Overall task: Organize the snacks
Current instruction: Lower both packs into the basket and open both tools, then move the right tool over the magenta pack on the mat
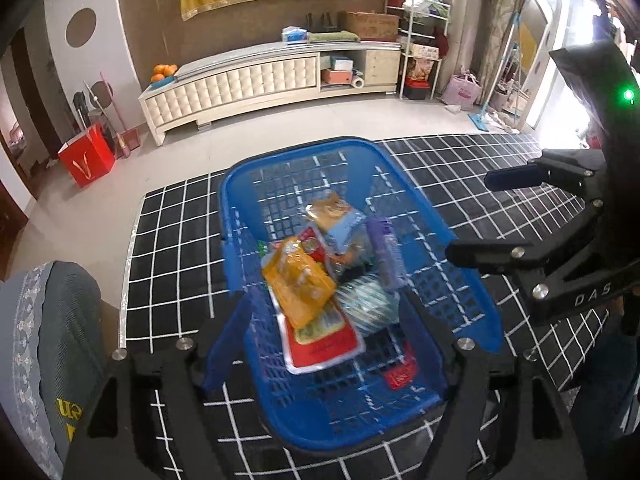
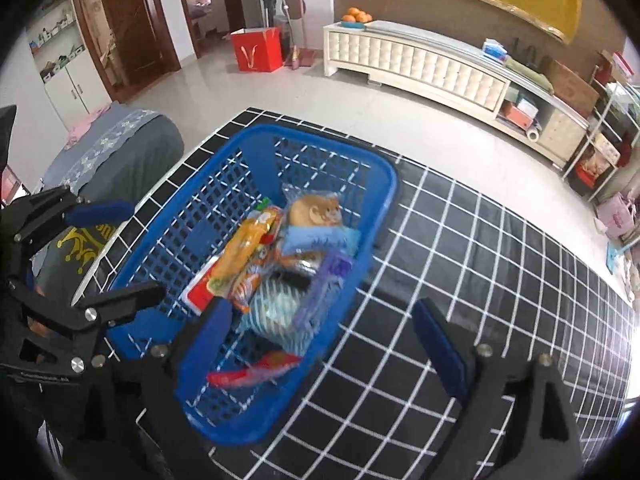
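A blue plastic basket (image 1: 280,152) (image 2: 392,184) stands on a black cloth with a white grid (image 1: 172,240) (image 2: 480,280). Inside lie several snack packets: an orange-yellow one (image 1: 300,280) (image 2: 244,252), a red-and-white one (image 1: 324,348), a blue bread packet (image 1: 336,216) (image 2: 316,210), a purple one (image 1: 386,252) (image 2: 332,284) and a teal striped one (image 1: 366,304) (image 2: 280,308). My left gripper (image 1: 324,332) (image 2: 116,254) hangs open over the basket's near end, holding nothing. My right gripper (image 2: 324,338) (image 1: 474,216) is open and empty, one finger over the basket, the other over the cloth.
A grey-covered chair back (image 1: 48,340) (image 2: 120,152) stands against the table's left side. Beyond the table's far edge is tiled floor, a white low cabinet (image 1: 260,80) (image 2: 420,60) and a red paper bag (image 1: 86,160) (image 2: 256,52).
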The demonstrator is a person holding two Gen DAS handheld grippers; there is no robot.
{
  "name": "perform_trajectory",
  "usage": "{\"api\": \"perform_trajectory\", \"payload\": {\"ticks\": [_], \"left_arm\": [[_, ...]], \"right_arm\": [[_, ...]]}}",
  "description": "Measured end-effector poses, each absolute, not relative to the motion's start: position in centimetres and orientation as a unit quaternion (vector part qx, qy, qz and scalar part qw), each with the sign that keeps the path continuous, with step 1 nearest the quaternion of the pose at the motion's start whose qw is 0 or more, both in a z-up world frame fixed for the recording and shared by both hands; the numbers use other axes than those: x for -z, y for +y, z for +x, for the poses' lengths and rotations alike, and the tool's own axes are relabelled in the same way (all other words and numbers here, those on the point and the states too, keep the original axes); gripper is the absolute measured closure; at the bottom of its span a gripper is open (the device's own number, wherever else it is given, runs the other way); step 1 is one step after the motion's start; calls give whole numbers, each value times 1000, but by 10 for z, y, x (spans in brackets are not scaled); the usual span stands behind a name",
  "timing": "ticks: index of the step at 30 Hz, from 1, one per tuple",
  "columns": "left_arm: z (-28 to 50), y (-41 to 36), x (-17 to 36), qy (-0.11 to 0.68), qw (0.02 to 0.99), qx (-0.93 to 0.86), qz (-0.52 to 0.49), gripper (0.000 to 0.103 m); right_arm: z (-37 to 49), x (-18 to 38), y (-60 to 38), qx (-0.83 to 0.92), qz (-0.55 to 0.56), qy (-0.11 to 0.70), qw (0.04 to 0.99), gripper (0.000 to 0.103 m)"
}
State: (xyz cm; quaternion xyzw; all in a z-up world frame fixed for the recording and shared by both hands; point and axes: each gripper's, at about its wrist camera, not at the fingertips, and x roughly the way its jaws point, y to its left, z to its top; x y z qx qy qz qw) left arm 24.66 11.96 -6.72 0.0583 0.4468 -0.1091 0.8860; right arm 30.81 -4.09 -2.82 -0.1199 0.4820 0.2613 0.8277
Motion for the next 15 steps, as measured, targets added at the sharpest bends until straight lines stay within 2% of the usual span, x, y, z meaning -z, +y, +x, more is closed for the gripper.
{"api": "perform_trajectory", "payload": {"ticks": [15], "left_arm": [[206, 32, 45, 421, 889, 155, 90, 22]], "right_arm": [[261, 4, -138, -219, -62, 479, 848, 8]]}}
